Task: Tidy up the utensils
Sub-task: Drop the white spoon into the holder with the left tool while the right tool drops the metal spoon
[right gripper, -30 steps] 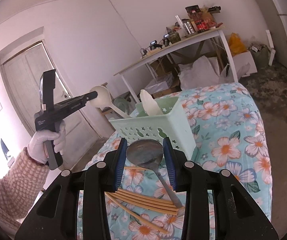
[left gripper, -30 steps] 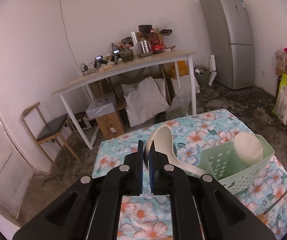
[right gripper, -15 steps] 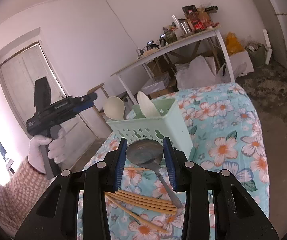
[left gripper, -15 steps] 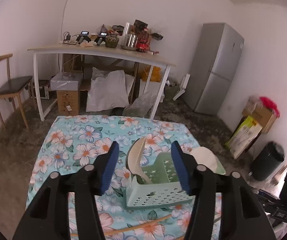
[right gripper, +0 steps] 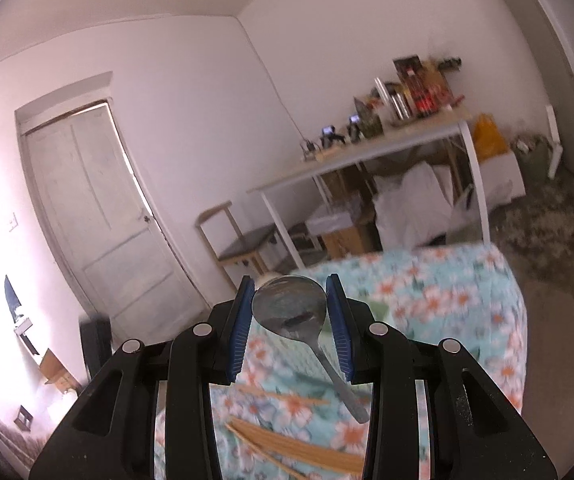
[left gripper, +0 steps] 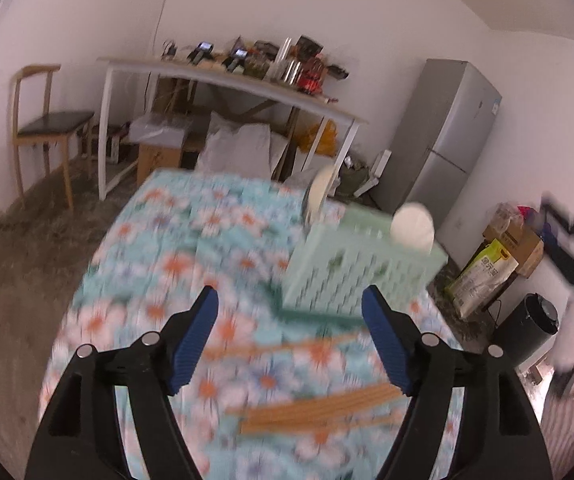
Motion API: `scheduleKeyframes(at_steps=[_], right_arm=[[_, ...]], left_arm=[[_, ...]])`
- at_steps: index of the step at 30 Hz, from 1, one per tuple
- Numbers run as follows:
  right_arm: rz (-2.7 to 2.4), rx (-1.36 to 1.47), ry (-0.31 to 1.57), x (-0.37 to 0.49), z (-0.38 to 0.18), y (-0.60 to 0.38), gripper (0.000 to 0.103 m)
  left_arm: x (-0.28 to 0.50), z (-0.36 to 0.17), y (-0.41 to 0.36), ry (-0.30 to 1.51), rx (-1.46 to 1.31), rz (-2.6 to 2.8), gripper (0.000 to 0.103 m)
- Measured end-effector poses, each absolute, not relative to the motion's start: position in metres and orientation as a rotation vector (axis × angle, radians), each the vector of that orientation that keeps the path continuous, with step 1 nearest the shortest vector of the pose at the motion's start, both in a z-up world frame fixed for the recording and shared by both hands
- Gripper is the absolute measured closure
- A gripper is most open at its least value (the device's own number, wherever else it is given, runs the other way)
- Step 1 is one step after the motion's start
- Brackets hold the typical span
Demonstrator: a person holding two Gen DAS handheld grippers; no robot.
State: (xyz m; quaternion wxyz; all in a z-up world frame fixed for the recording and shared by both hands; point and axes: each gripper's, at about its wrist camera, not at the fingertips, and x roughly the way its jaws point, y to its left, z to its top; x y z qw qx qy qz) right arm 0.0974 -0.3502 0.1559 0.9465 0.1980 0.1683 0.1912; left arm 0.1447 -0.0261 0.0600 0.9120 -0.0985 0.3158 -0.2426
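Metal spoon (right gripper: 290, 312), its shiny bowl pinched between the right gripper (right gripper: 290, 322) pads, hangs above the floral tablecloth (right gripper: 439, 300). Left gripper (left gripper: 290, 338), jaws just opened wide and empty, faces the pale green perforated basket (left gripper: 351, 272) and wooden chopsticks (left gripper: 327, 410).

The left gripper (left gripper: 290, 322) has just been opening and holds nothing between its fingers. The right gripper (right gripper: 290, 312) is clamped on a metal spoon (right gripper: 289, 312).
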Motion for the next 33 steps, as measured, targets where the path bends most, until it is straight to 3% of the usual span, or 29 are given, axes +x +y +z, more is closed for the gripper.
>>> scheduleKeyframes(at_steps=[11, 26, 33], right_arm=[[0.403, 0.414, 0.291, 0.160, 0.182, -0.354, 0.069], [0.294, 0.348, 0.498, 0.208, 0.110, -0.340, 0.068], [0.258, 0.337, 0.485, 0.181, 0.118, -0.347, 0.052]], left_arm=[[0.107, -0.008, -0.005, 0.791, -0.268, -0.463, 0.031], [0.108, -0.028, -0.013, 0.799, -0.206, -0.477, 0.031], [0.107, -0.029, -0.015, 0.796, -0.219, -0.488, 0.031]])
